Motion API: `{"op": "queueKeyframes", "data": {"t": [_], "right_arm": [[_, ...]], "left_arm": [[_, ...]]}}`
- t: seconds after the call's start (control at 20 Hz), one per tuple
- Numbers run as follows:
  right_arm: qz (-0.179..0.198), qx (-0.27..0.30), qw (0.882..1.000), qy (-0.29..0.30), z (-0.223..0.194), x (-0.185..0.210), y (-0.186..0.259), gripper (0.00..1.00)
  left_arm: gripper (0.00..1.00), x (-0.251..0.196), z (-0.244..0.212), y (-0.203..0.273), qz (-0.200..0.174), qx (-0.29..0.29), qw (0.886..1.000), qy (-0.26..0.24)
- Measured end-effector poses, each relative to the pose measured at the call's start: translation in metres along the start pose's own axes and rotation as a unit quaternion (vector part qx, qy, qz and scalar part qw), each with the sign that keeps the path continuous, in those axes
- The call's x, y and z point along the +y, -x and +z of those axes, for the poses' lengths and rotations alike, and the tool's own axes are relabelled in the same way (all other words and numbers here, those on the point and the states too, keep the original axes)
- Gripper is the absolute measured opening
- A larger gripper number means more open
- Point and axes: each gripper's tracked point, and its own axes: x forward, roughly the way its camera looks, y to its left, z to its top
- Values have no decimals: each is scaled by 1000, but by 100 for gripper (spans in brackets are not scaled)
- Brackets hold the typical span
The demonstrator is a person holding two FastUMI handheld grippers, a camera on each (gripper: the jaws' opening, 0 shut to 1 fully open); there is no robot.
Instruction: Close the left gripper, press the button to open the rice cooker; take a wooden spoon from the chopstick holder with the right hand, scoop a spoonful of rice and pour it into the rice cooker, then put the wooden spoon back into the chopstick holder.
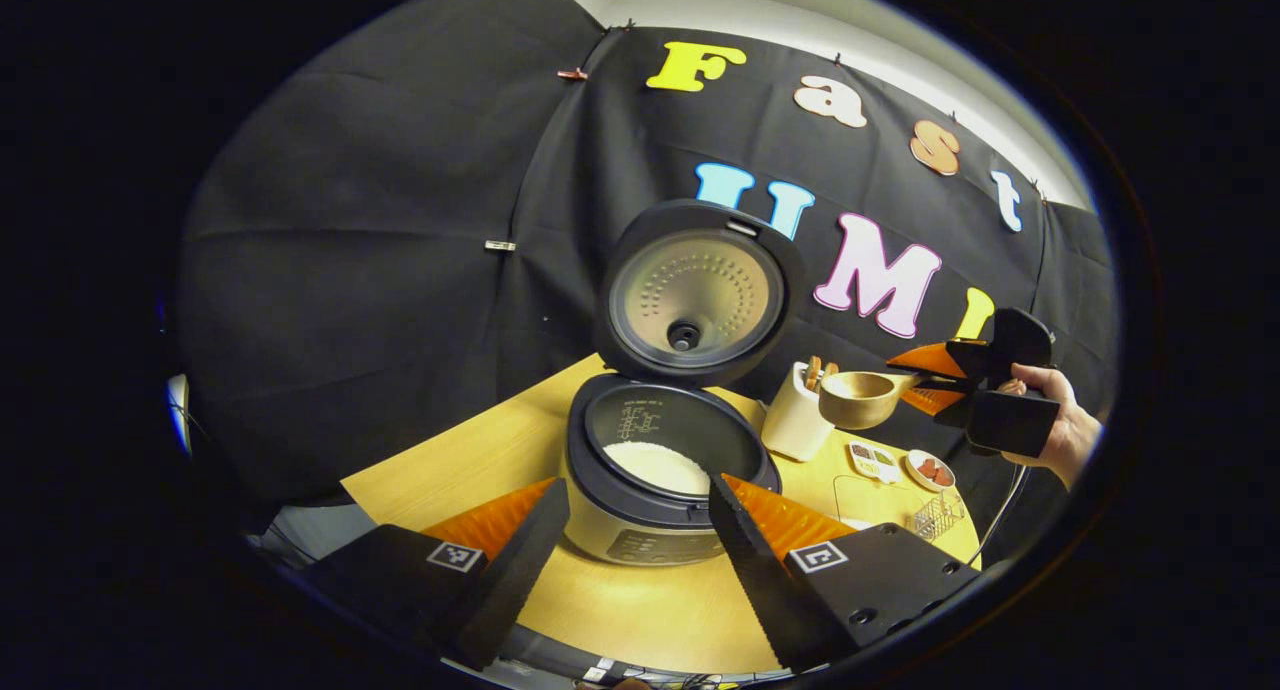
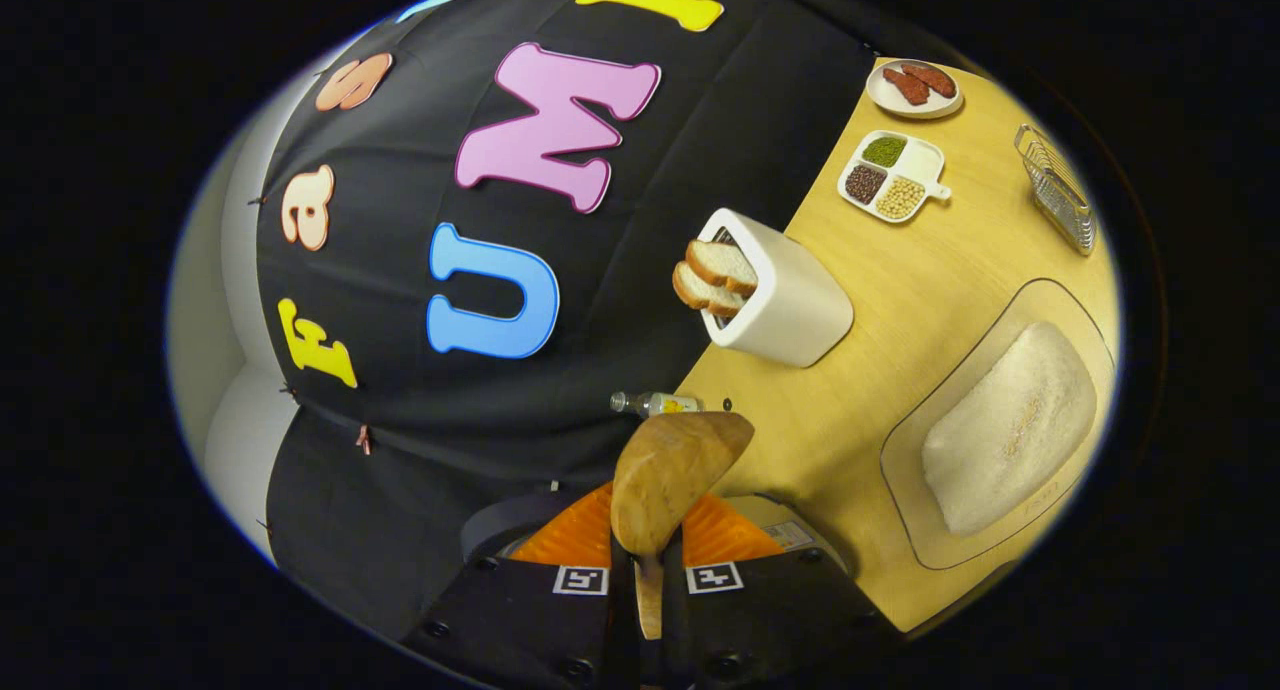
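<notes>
Tongs [image 2: 648, 570] pinch tilted wooden spoon [image 2: 672, 480].

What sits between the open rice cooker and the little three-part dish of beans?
In the left gripper view, the white chopstick holder stands between the rice cooker and the divided bean dish.

Rice cooker [image 1: 660, 470] standing on the tabletop, round lid [image 1: 695, 295] raised upright, dark inner pot holding white rice [image 1: 657, 465]. Wooden spoon [image 1: 862, 397] with a deep bowl, held by its handle, hanging in the air just beside the white chopstick holder [image 1: 795, 416]. Seen in the right gripper view as a rounded bowl back [image 2: 668, 480]. Loose rice heaped in a clear tray [image 2: 1010, 425].
</notes>
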Motion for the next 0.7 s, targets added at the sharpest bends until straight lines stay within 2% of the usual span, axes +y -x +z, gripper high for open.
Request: {"op": "queueKeyframes", "data": {"t": [0.2, 0.35, 0.55, 0.7], "right_arm": [[6, 15, 998, 58, -36, 18, -29, 13], [11, 17, 990, 138, -57, 31, -48, 14], [32, 18, 962, 270, -88, 48, -62, 13], [51, 19, 928, 368, -112, 55, -68, 13]], "left_arm": [[95, 20, 3, 1, 15, -1, 1000, 8], [95, 34, 5, 0, 24, -2, 1000, 15], [95, 50, 10, -3, 34, -6, 999, 26], [95, 61, 12, -5, 43, -7, 999, 31]]}}
